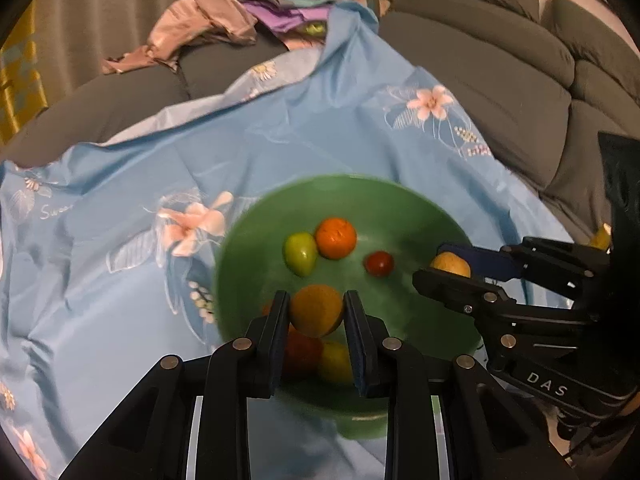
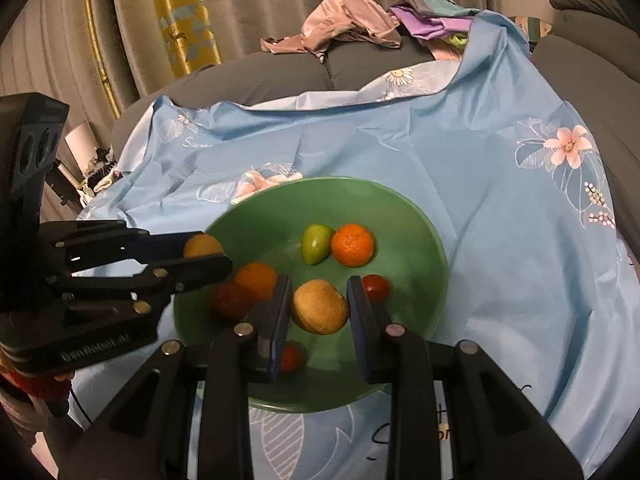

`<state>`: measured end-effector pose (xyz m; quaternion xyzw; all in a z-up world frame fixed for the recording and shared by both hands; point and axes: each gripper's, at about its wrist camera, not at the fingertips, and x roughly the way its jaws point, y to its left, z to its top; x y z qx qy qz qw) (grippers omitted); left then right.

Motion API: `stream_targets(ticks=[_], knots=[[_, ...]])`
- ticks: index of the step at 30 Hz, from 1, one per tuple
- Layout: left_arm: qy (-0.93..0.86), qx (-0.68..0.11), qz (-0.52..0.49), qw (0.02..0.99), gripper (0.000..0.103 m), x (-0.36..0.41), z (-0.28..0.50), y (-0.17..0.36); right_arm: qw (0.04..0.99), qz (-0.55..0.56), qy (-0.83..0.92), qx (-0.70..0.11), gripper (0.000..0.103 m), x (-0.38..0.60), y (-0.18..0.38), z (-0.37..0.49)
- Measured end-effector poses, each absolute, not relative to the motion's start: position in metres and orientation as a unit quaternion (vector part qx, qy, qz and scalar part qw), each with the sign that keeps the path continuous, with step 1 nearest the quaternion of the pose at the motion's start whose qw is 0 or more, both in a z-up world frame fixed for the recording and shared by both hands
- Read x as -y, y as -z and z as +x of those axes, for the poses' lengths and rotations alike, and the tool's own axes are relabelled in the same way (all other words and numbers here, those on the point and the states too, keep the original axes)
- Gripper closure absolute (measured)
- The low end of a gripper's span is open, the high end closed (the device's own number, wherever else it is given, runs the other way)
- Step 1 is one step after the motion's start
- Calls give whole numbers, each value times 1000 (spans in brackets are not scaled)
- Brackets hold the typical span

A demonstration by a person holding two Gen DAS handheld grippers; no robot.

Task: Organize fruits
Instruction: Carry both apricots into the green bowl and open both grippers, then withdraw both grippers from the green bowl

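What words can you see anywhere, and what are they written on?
"DAS" on the right gripper body.
"GenRobot.AI", blurred, on the left gripper body.
"Swee...", cut short, in white script on the blue sheet.
Dark handwriting on the sheet's near edge: hidden, unreadable.

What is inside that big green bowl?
The green bowl holds a green fruit, an orange, a second orange and small red fruits. Each hand-held gripper holds a yellowish fruit above it, hiding part of the bowl's floor.
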<state>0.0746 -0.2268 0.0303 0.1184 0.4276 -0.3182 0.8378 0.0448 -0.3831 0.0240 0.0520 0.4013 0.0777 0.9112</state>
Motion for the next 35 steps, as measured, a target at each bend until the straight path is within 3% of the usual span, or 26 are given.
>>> stream_targets(ticks=[8, 10, 12, 15, 18, 22, 35], knots=[[296, -463, 135, 825, 76, 235, 78, -16, 903, 45, -63, -422, 73, 386, -16, 49], [293, -464, 130, 826, 66, 233, 76, -22, 904, 46, -61, -421, 66, 386, -20, 47], [285, -463, 130, 829, 40, 231, 75, -28, 906, 45, -59, -418, 57, 386, -27, 44], [260, -457, 137, 840, 28, 225, 72, -42, 909, 46, -50, -412, 40, 388, -41, 39], [257, -457, 128, 842, 27, 220, 71, -55, 907, 52, -43, -415, 20, 391, -55, 36], [234, -449, 148, 850, 27, 217, 65, -67, 909, 42, -47, -411, 14, 387, -73, 30], [204, -434, 148, 865, 27, 205, 55, -86, 916, 36, -59, -396, 13, 381, -97, 17]])
